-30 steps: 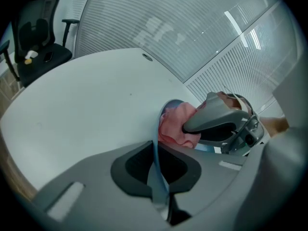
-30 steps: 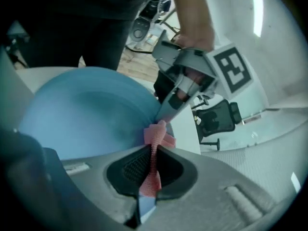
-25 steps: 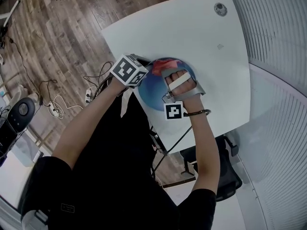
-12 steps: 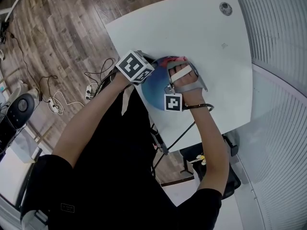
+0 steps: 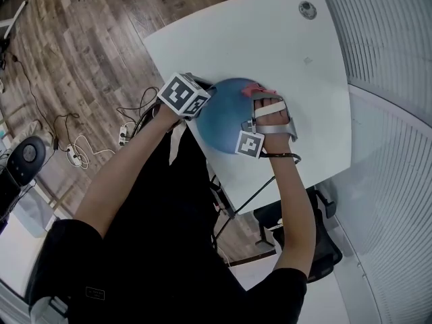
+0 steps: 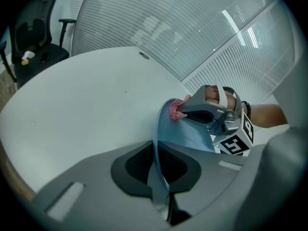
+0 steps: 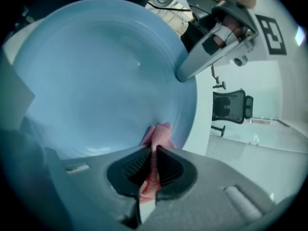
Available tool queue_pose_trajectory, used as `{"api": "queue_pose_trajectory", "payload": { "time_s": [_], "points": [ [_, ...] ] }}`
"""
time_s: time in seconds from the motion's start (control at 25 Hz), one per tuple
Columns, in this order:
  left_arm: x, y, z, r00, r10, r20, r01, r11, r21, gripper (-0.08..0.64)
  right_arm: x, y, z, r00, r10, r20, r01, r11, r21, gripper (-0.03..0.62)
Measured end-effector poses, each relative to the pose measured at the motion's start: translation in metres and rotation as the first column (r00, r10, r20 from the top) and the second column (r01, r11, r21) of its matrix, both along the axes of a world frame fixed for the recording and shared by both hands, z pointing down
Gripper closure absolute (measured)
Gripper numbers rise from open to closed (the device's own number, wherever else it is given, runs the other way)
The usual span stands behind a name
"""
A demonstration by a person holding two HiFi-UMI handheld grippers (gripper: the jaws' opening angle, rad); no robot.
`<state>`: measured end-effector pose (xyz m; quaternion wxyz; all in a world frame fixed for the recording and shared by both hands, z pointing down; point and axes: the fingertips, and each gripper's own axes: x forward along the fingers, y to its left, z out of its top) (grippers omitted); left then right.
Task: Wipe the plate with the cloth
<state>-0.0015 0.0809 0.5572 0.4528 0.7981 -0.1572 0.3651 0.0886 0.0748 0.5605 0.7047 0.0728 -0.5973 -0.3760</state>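
A light blue plate (image 5: 226, 117) lies near the front edge of the white table (image 5: 270, 39). My left gripper (image 5: 204, 101) is shut on the plate's left rim. In the left gripper view, that rim (image 6: 156, 146) runs straight between the jaws of the left gripper (image 6: 157, 174). My right gripper (image 5: 260, 93) is shut on a pink cloth (image 5: 255, 88) and holds it against the plate's far right edge. The right gripper view shows the cloth (image 7: 155, 150) pinched in the right gripper (image 7: 153, 163) and bunched against the plate (image 7: 96, 71). The left gripper (image 7: 179, 75) shows there clamping the far rim.
A round grommet (image 5: 308, 10) sits in the table's far corner. A black office chair (image 5: 324, 241) stands below the near table edge. Cables (image 5: 74, 147) lie on the wood floor to the left. A ribbed glass wall (image 5: 398, 79) borders the right.
My right gripper has carried the cloth across the plate, from its far left part to its far right edge. The left gripper has kept its hold on the rim.
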Motion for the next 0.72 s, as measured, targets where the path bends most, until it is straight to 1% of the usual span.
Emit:
{"api": "queue_pose_trajectory", "payload": {
  "time_s": [0.16,0.4,0.52,0.64,0.72],
  "points": [
    [-0.002,-0.002,0.000,1.000,-0.021,0.005,0.021,1.000,0.003,0.545,0.018,0.010,0.001,0.993,0.117,0.024,-0.117,0.993,-0.008,0.586],
    [-0.002,0.002,0.001,0.998,-0.063,-0.001,0.063,0.998,-0.003,0.545,0.038,0.031,-0.002,0.964,0.255,0.072,-0.255,0.967,-0.011,0.586],
    [0.001,0.003,0.003,0.996,-0.090,-0.007,0.090,0.996,-0.014,0.545,0.048,0.043,-0.002,0.932,0.351,0.091,-0.349,0.936,-0.043,0.586],
    [0.001,0.006,0.003,0.992,-0.124,-0.007,0.124,0.992,-0.020,0.545,0.060,0.068,0.006,0.900,0.429,0.072,-0.421,0.901,-0.106,0.586],
    [0.001,0.008,0.002,0.990,-0.141,-0.007,0.141,0.990,-0.020,0.545,0.065,0.083,0.008,0.871,0.485,0.074,-0.473,0.870,-0.136,0.586]
  ]
}}
